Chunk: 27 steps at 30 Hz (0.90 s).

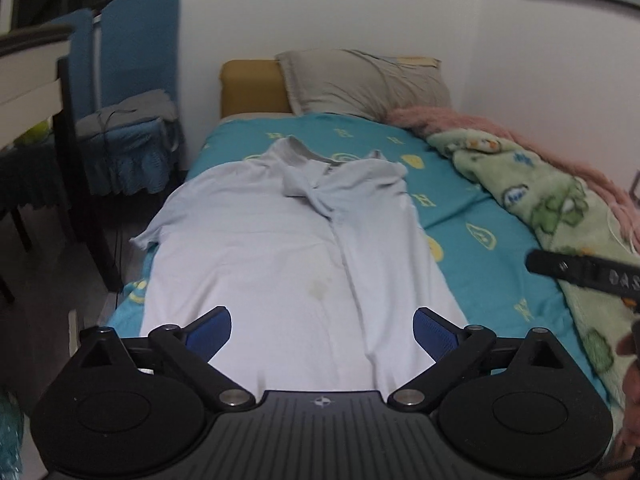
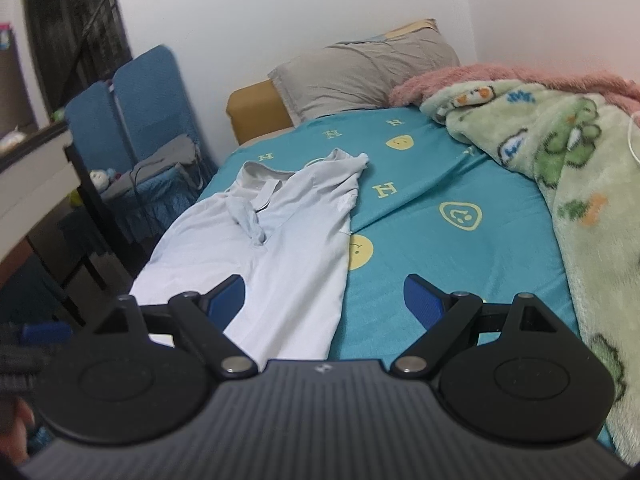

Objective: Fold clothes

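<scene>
Left wrist view first: the left gripper (image 1: 322, 330) hovers low in the frame with its blue fingers (image 1: 212, 330) spread wide, nothing between them. Straight ahead, filling the centre, the pale shirt (image 1: 256, 248) lies lengthwise on the bed (image 1: 476, 216), collar (image 1: 304, 154) toward the top of the frame, its right side already folded over the middle while the left sleeve (image 1: 146, 238) sticks out at mid-left over the bed edge. At the right edge, a black piece of the right gripper (image 1: 580, 270) pokes in above the green blanket (image 1: 560, 200).

Right wrist view now: the right gripper (image 2: 324, 300) is also spread wide and empty, its left finger over the shirt's lower part, its right over bare teal sheet. The shirt sits centre-left, pillow (image 2: 360, 76) at top centre.

Handling call: thin, soft, light cloth that will sag and crease, so I'd pinch it at the left shoulder and hem, near the edge. No containers show; the blue chair (image 2: 160, 120) at left carries grey clothing.
</scene>
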Available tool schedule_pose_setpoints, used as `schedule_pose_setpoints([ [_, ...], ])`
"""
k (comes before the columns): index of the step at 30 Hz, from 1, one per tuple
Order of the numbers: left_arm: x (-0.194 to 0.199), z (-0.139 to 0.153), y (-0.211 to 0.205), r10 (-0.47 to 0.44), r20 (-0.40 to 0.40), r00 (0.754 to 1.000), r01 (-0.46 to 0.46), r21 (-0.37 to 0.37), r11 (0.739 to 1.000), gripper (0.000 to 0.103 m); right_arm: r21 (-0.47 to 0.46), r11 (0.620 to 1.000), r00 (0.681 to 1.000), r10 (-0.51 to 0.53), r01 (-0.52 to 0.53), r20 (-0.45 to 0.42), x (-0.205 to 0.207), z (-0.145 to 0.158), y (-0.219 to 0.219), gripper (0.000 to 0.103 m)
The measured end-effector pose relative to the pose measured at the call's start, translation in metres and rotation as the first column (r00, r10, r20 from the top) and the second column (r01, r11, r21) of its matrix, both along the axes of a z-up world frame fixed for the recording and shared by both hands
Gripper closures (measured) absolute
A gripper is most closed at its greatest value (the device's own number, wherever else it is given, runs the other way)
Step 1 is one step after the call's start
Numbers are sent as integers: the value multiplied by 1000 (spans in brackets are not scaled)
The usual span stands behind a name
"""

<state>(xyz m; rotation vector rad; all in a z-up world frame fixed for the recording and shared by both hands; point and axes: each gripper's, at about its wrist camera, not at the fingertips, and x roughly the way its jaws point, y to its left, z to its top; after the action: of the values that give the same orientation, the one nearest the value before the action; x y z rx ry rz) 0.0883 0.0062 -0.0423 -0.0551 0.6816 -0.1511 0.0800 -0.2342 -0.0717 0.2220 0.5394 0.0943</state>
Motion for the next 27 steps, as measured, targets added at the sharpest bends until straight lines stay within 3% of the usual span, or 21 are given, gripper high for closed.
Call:
schedule_pose_setpoints([
  [3, 1, -6, 21, 57, -25, 998, -57, -18, 998, 4, -84, 995, 998, 59, -58, 16, 8, -2, 21, 15],
  [8, 8, -9, 67, 134, -65, 989, -133, 14, 991, 4, -230, 954, 981, 192, -193, -26, 69, -15, 83, 16],
  [12, 7, -20, 114, 224, -95, 970, -230, -59, 971, 4, -277, 910, 952, 298, -307, -76, 135, -24, 151, 16],
  [14, 10, -30, 136, 280, -130, 951, -291, -77, 953, 4, -321, 869, 926, 362, -376, -106, 167, -28, 193, 23],
  [18, 23, -45, 168, 321, -158, 934, -341, -127, 931, 4, -395, 768, 861, 480, -505, -167, 221, -36, 282, 24],
  [21, 33, -57, 183, 377, -173, 910, -400, -122, 908, 4, -415, 688, 798, 565, -596, -209, 252, -46, 343, 24],
  [27, 50, -83, 207, 503, -264, 823, -539, -84, 838, 5, -484, 505, 685, 648, -715, -335, 290, -99, 442, 26],
])
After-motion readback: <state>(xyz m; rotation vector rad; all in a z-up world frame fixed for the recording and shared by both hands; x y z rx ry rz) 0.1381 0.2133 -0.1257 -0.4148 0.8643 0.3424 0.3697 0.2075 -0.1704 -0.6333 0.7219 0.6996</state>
